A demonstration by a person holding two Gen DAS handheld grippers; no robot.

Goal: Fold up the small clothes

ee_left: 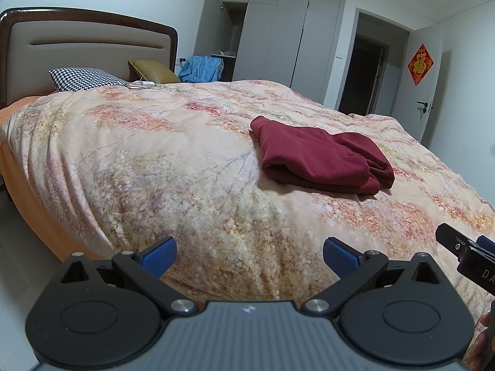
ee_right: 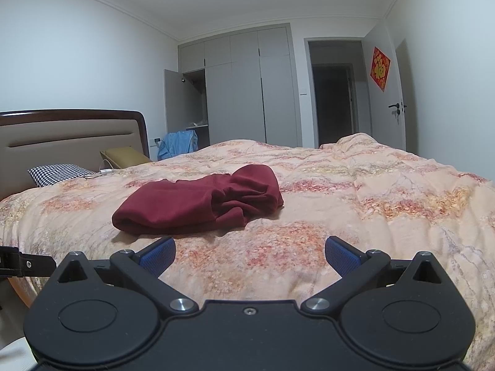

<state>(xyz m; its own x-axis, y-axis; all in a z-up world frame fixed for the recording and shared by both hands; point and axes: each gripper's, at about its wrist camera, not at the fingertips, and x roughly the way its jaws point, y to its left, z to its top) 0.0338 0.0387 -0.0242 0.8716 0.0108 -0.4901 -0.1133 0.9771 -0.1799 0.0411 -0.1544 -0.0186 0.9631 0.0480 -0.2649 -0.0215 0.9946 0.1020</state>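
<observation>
A dark red garment (ee_left: 321,157) lies folded in a compact bundle on the floral quilt (ee_left: 154,154) of the bed. It also shows in the right wrist view (ee_right: 198,204), a little ahead and left of centre. My left gripper (ee_left: 249,255) is open and empty, held above the quilt well short of the garment. My right gripper (ee_right: 250,255) is open and empty, just short of the garment's near edge. The right gripper's tip shows at the right edge of the left wrist view (ee_left: 464,247).
A houndstooth pillow (ee_left: 83,78), an olive pillow (ee_left: 153,71) and a white charger with cable (ee_left: 144,84) lie by the headboard (ee_left: 86,40). A blue cloth (ee_left: 201,68) sits beside the open wardrobe (ee_left: 278,31). A dark doorway (ee_left: 365,74) is beyond.
</observation>
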